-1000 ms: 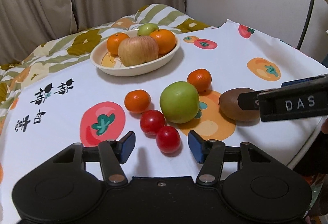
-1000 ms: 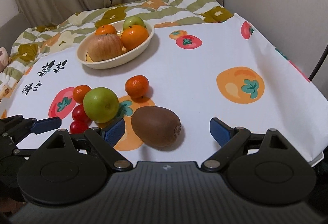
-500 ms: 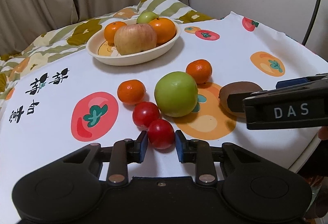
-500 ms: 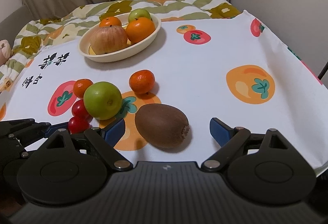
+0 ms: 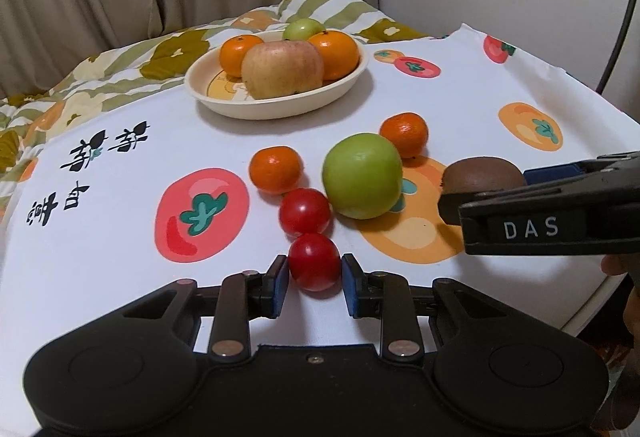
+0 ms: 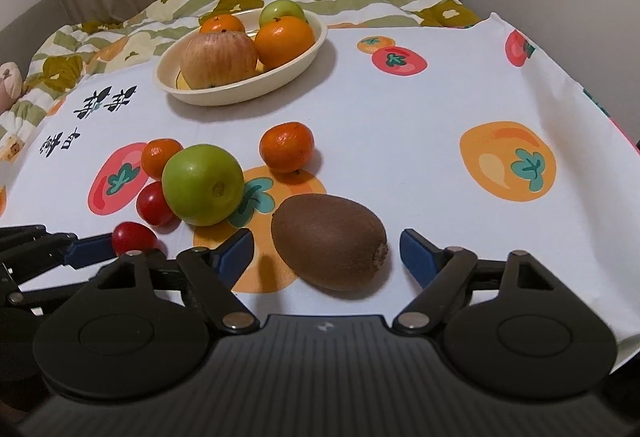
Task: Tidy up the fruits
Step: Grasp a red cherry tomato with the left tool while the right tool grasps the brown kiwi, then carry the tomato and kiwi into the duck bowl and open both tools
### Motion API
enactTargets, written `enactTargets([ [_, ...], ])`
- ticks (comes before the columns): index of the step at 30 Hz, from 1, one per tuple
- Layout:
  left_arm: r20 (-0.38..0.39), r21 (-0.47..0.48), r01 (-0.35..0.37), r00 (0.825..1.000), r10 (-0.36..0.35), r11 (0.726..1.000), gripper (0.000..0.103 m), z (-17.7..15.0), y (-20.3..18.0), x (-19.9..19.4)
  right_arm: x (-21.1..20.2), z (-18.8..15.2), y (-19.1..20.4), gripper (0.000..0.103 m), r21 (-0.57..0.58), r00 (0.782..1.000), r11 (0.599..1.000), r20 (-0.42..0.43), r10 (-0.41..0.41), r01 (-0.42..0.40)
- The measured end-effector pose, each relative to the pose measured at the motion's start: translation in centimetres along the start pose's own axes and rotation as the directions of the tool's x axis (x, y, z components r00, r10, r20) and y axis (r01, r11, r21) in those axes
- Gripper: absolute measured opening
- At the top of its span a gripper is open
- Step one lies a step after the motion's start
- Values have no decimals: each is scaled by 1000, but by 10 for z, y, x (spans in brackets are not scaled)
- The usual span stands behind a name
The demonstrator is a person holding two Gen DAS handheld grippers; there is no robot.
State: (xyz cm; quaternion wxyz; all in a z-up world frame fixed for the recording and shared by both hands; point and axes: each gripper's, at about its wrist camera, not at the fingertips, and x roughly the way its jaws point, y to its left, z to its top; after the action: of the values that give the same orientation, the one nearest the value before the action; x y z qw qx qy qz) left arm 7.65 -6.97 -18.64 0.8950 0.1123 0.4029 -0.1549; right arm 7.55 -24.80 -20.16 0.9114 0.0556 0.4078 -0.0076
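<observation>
My left gripper (image 5: 314, 279) is shut on the near red cherry tomato (image 5: 314, 261), which rests on the cloth; it also shows in the right wrist view (image 6: 132, 237). A second tomato (image 5: 305, 211), a green apple (image 5: 362, 175) and two small tangerines (image 5: 275, 169) (image 5: 404, 134) lie just beyond. My right gripper (image 6: 326, 251) is open, its fingers on either side of the brown kiwi (image 6: 329, 241) without touching it. The cream bowl (image 5: 280, 105) at the back holds an apple, two oranges and a small green fruit.
The white cloth with fruit prints (image 6: 420, 109) covers the table; its right edge (image 6: 600, 105) drops off near the wall. A striped quilt (image 5: 120, 77) and curtains lie behind the bowl. The right gripper's body (image 5: 552, 213) crosses the left wrist view at right.
My left gripper moved forward and closed on the near tomato. My right gripper stayed open and edged forward around the kiwi.
</observation>
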Motion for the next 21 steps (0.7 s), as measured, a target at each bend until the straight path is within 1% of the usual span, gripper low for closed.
enactTargets([
  [6, 11, -6, -14, 1000, 14, 1000, 31, 0, 4, -5, 3, -1, 1, 92, -10, 1000, 1000, 2, -5, 5],
  [10, 14, -12, -18, 1000, 18, 1000, 31, 0, 6, -8, 6, -1, 1, 85, -12, 1000, 1000, -2, -6, 6],
  [11, 14, -14, -19, 1000, 19, 1000, 31, 0, 6, -9, 7, -1, 1, 81, -16, 1000, 1000, -2, -7, 6],
  [13, 16, -17, -21, 1000, 22, 1000, 31, 0, 7, -10, 8, -1, 2, 78, -27, 1000, 1000, 0, -13, 13],
  [17, 19, -25, -28, 999, 28, 999, 31, 0, 12, -14, 7, -1, 3, 76, -28, 1000, 999, 2, -23, 23],
  [21, 25, -32, -33, 999, 34, 999, 31, 0, 17, -19, 3, 0, 5, 75, -19, 1000, 1000, -1, -15, 15],
])
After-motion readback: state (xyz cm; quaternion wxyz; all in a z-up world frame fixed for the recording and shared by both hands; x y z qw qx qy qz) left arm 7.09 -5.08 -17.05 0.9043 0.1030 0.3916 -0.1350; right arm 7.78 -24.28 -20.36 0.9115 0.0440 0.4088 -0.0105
